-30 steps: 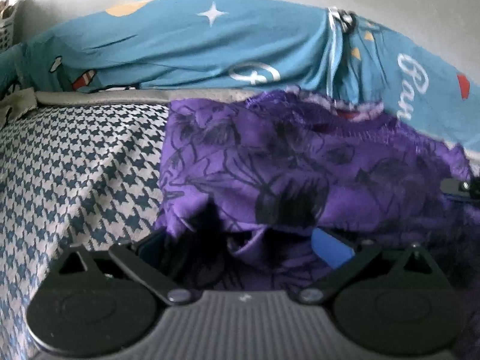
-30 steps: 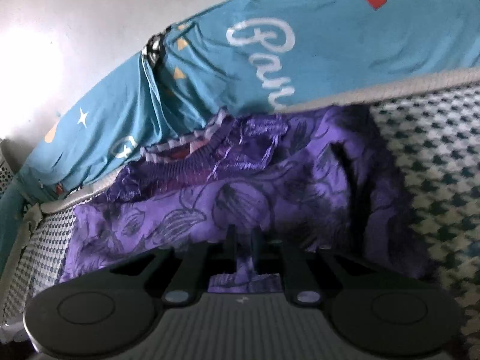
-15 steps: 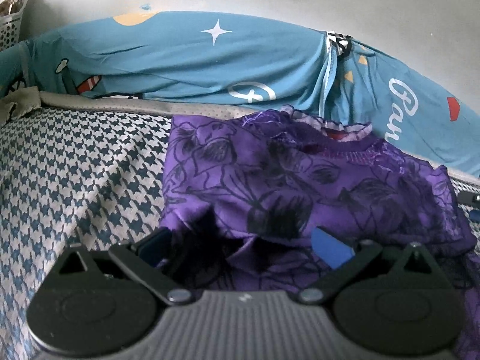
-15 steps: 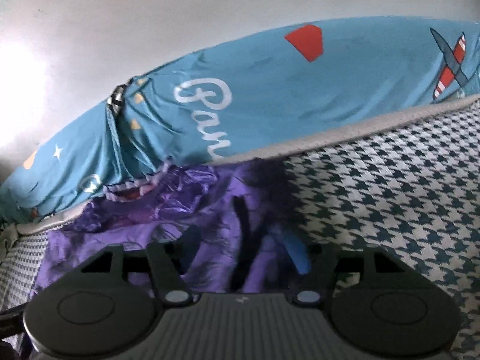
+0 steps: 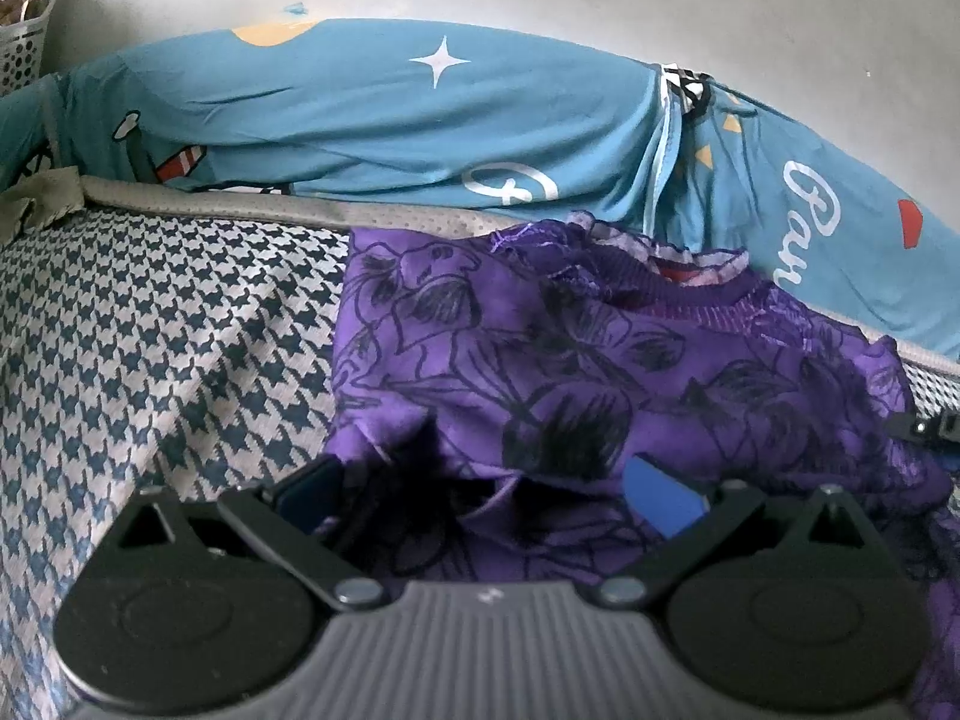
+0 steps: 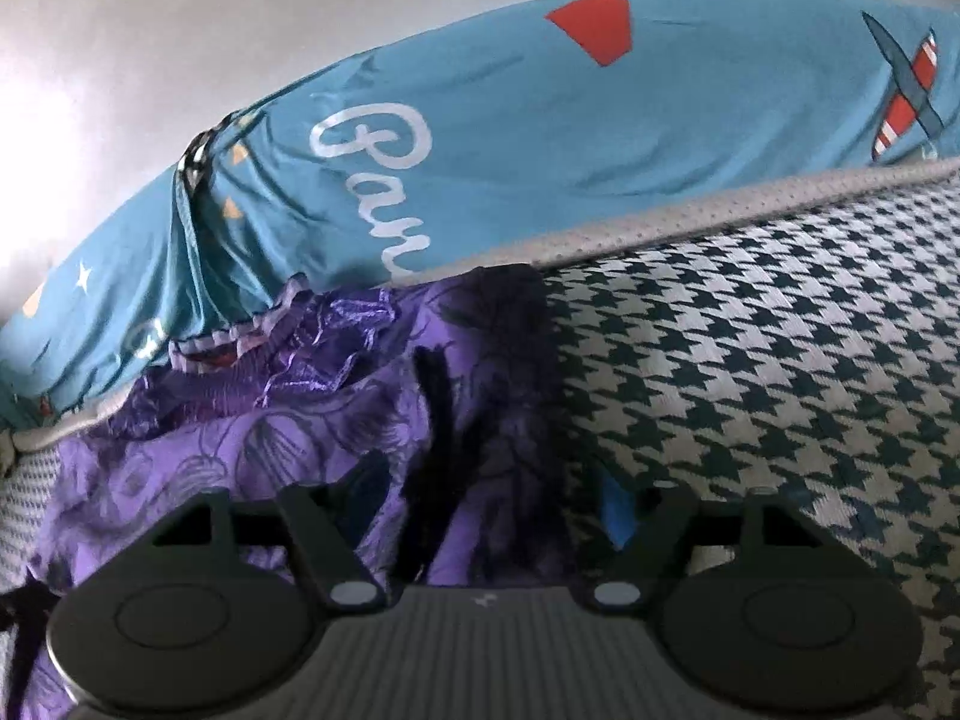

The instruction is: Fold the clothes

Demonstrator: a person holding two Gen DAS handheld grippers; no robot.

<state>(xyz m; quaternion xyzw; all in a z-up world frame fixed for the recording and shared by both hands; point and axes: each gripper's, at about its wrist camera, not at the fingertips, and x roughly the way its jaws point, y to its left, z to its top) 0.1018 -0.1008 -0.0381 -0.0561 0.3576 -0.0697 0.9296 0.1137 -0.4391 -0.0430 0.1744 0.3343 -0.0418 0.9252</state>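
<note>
A purple floral-print garment is seen lying crumpled on a houndstooth-patterned mattress, its ribbed neckline turned toward the blue printed pillows at the far edge. A grey perforated border of the mattress runs between the cloth and the pillows.

Only in the left wrist view are a white star on the pillow, a white perforated basket at the far left by the wall, and a small dark part of the other tool at the right edge shown. Only in the right wrist view are a red shape and a striped aeroplane print on the pillow shown, together with the wide bare stretch of mattress to the right of the garment, whose right edge is seen in deep shadow.

The left gripper is held low over the near left part of the garment, pointing toward the pillows; its blue-padded fingers are spread wide, with cloth lying between them but not pinched. The right gripper is held low at the garment's right edge, also pointing toward the pillows; its jaws stand apart, the left finger over purple cloth and the right blue pad over bare mattress, with nothing clamped.
</note>
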